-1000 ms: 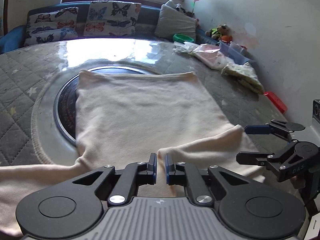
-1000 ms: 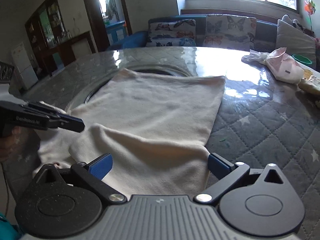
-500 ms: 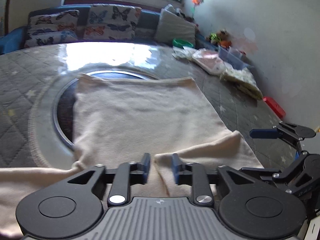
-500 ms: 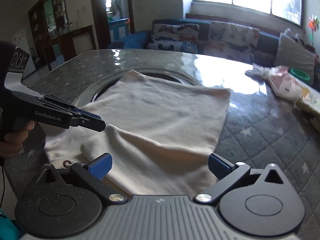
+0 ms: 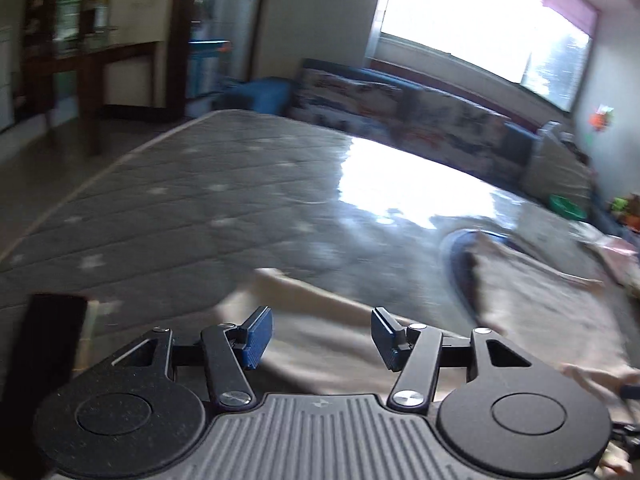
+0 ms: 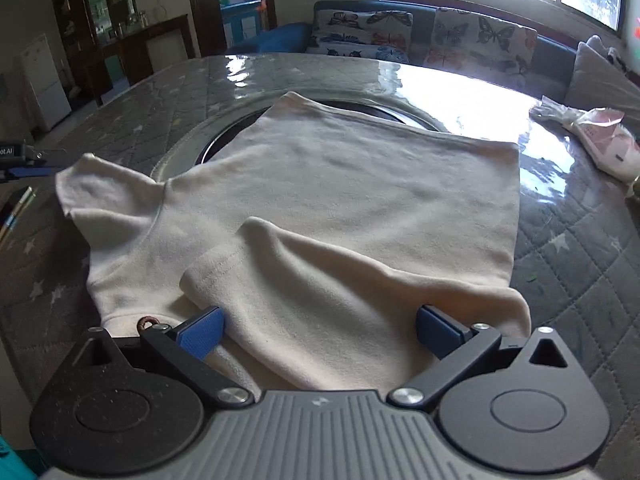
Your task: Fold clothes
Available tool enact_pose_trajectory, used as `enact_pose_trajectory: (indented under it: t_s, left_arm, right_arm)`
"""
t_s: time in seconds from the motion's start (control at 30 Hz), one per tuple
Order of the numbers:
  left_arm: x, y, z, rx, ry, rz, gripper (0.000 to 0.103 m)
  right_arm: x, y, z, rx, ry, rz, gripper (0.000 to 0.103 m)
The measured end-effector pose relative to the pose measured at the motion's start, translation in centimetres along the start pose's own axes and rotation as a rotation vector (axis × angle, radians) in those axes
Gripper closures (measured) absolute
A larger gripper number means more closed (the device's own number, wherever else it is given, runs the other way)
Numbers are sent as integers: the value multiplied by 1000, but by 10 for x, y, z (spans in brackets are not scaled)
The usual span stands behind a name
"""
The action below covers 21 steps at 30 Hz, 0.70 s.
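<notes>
We see the cream shirt (image 6: 360,184) lying flat on the quilted table (image 6: 580,264), its body across the round inset, one sleeve (image 6: 304,280) folded over the chest, the other sleeve (image 6: 100,188) splayed to the left. We judge it light, soft and limp, so it will sag and crease; the splayed sleeve's cuff edge looks the best hold. Our right gripper (image 6: 318,330) is spread wide above the folded sleeve, holding nothing. Our left gripper (image 5: 318,334) is also well open and empty, over cloth. Its view is blurred, and the collar is hidden behind the right gripper.
</notes>
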State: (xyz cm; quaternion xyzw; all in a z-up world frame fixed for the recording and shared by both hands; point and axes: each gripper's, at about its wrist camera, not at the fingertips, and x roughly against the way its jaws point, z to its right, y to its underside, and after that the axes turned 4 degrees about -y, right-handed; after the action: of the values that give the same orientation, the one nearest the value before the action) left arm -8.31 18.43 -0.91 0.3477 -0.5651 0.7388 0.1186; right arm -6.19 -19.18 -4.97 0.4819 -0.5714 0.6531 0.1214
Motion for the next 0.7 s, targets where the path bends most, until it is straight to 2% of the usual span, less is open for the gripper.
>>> enact_pose_trajectory:
  t_s: [0.1, 0.33, 0.5, 0.57, 0.63, 0.7]
  left_arm:
    - [-12, 1, -15, 47, -63, -22, 41]
    - [-27, 4, -25, 104, -66, -53, 41]
    - [-34, 6, -25, 121, -73, -62, 43]
    - [-36, 5, -24, 113, -85, -57, 50]
    - [-37, 4, -24, 110, -102, -52, 71]
    - [-38, 3, -29, 133, -83, -54, 86]
  right_arm:
    - [-3, 1, -7, 16, 43, -21, 0]
    - [-7, -9, -5, 9, 43, -87, 0]
    - [-6, -7, -4, 18, 38, -73, 0]
    - [-6, -6, -6, 15, 48, -67, 0]
    - [-6, -5, -7, 12, 59, -62, 0]
    - [-6, -4, -7, 15, 58, -55, 0]
